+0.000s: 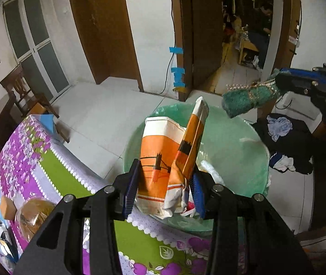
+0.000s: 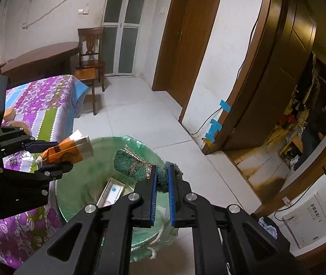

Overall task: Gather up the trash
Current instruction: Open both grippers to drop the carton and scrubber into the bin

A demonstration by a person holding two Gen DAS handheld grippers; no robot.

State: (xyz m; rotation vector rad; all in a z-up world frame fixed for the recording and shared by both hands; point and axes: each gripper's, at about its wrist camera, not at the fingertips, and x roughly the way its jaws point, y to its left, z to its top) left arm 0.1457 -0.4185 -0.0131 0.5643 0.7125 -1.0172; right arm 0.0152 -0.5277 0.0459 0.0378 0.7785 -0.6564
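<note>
My left gripper [image 1: 163, 190] is shut on a crumpled orange and white paper bag [image 1: 163, 160] and holds it over the near rim of a bin lined with a green bag [image 1: 236, 151]. My right gripper [image 2: 162, 183] is shut on a green scrubbing pad tied with gold string [image 2: 133, 165] and holds it above the same bin [image 2: 80, 183]. The pad [image 1: 247, 98] and right gripper [image 1: 284, 80] show at the upper right of the left wrist view. The left gripper [image 2: 48, 155] with the paper bag [image 2: 69, 151] shows at the left of the right wrist view. A white box [image 2: 111, 192] lies inside the bin.
A table with a purple and green floral cloth [image 1: 25, 155] stands left of the bin, with a bagged bun [image 1: 34, 217] and small box [image 1: 8, 207] on it. Wooden chairs [image 2: 89, 52], a dark clothes pile [image 1: 286, 142], an open doorway [image 1: 243, 34] and tiled floor surround.
</note>
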